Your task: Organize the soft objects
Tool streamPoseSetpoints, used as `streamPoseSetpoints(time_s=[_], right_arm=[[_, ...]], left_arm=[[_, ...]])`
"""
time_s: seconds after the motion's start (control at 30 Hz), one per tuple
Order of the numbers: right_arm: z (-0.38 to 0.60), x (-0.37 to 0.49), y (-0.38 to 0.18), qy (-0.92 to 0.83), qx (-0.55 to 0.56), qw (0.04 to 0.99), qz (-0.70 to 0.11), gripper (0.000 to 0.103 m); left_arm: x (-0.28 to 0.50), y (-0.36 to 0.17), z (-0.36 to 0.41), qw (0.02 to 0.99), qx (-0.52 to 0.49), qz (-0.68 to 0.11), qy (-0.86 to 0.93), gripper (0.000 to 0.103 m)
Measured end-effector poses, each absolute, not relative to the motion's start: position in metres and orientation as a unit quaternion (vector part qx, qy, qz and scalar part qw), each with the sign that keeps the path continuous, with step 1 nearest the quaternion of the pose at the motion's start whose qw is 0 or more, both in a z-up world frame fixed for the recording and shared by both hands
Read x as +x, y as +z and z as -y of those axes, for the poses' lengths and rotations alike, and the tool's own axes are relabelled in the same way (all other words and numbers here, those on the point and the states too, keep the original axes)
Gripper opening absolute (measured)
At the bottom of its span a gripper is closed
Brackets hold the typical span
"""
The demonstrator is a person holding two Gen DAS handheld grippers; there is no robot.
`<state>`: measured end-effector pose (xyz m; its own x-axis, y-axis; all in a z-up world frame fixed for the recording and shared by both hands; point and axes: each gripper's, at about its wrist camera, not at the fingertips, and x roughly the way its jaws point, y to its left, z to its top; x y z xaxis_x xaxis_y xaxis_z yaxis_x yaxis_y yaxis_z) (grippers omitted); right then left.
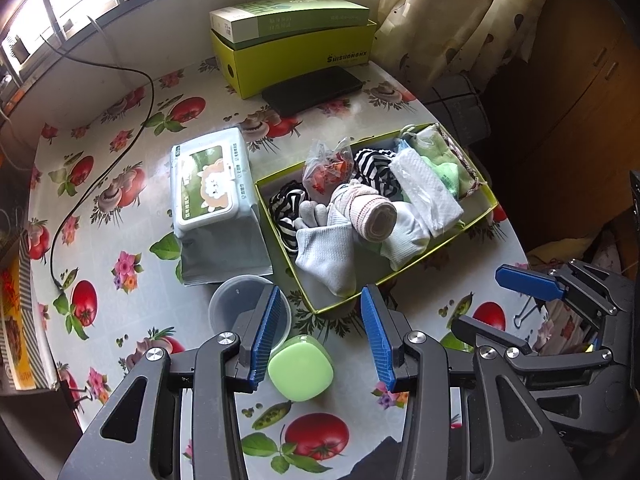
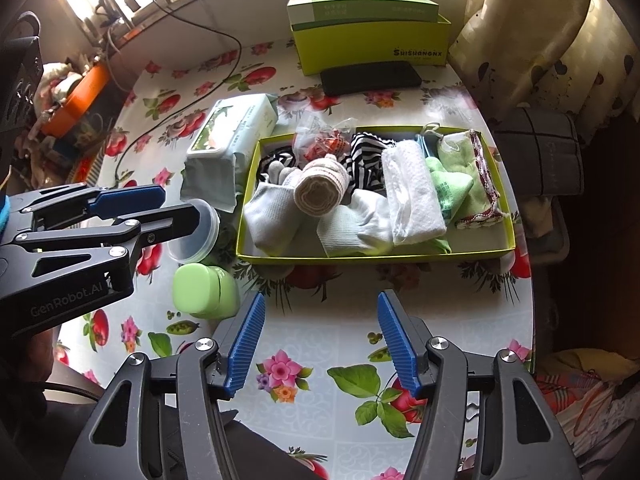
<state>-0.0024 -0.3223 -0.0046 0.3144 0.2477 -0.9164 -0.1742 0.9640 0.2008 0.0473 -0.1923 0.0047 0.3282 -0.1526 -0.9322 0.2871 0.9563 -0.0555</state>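
A shallow green box on the flowered table holds soft things: white socks, a rolled beige sock, striped cloth, a white towel, green cloths and a clear bag. My left gripper is open and empty, hovering near the box's left front corner. My right gripper is open and empty, in front of the box.
A wet-wipes pack lies left of the box. A clear round tub and a green case sit near the left gripper. A yellow-green carton and a black phone stand at the back.
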Motion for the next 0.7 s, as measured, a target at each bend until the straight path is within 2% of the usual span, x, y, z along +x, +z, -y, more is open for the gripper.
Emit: streamPoseSetpoints(time_s=[0.7], right_arm=[[0.326, -0.001, -0.015, 0.131, 0.037, 0.807, -0.575, 0.059]], left_arm=[[0.051, -0.003, 0.197, 0.807, 0.063, -0.570, -0.143, 0.044]])
